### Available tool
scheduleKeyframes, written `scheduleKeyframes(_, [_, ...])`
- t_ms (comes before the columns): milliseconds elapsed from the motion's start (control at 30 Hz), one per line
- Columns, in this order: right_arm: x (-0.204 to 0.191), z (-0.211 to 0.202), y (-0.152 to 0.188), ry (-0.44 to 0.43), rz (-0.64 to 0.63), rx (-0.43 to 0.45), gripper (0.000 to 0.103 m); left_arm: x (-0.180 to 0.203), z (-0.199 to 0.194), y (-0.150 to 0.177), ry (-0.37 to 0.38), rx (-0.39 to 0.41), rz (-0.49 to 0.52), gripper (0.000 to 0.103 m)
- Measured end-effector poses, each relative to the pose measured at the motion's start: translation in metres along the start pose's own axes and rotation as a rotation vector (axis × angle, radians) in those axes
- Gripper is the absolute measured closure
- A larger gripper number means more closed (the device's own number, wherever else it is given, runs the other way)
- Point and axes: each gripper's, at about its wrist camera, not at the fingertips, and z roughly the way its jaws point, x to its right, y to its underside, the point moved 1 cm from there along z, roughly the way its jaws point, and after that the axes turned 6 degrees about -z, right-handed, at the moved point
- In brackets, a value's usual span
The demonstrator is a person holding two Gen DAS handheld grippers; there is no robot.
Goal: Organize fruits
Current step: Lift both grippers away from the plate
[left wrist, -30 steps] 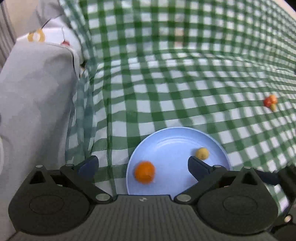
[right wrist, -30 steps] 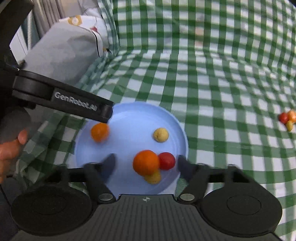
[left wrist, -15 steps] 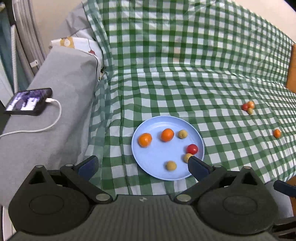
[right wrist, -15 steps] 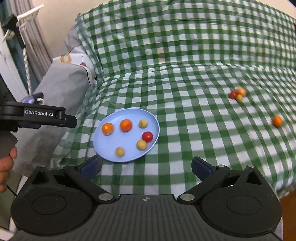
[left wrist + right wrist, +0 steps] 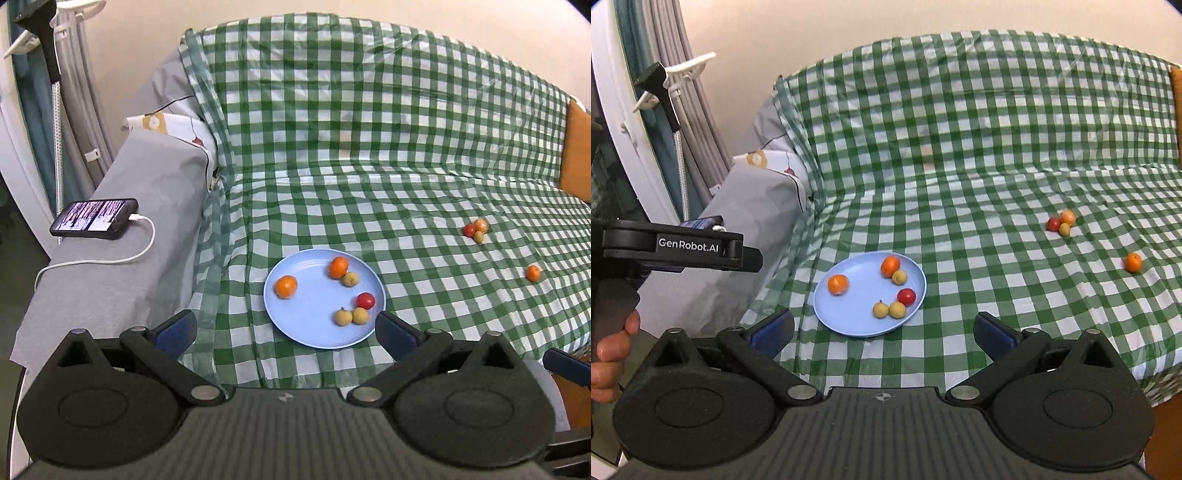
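A light blue plate (image 5: 314,328) (image 5: 846,317) sits on the green checked cloth and holds two oranges, a red tomato (image 5: 365,301) (image 5: 906,296) and three small yellow fruits. A cluster of three small fruits (image 5: 476,229) (image 5: 1061,222) and a lone orange (image 5: 533,273) (image 5: 1133,262) lie on the cloth to the right. My left gripper (image 5: 286,332) is open and empty, held back from the plate. My right gripper (image 5: 882,332) is open and empty, also held back. The left gripper's body (image 5: 683,247) shows at the left of the right wrist view.
A phone (image 5: 94,218) on a white cable lies on the grey sofa arm (image 5: 122,280) at left. An orange cushion (image 5: 576,162) stands at far right. Curtains and a white rack (image 5: 676,74) are at the far left. The checked cloth (image 5: 369,206) covers seat and backrest.
Both grippers have pulled back and up from just over the plate to a wide view of the sofa. Fruit on the plate has shifted slightly.
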Motion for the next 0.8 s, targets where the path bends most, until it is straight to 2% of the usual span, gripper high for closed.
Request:
scheduleKeyframes(367, [-0.002,-0.013,0.004,0.016,0.009,0.029,0.001,0.010,-0.013,-0.001,0.017,0.035,0.028,0.000])
scheduleKeyframes(800, [0.000,0.001,0.008,0.010,0.029,-0.002,0.001,0.001,-0.003,-0.006,0.007,0.013,0.008,0.000])
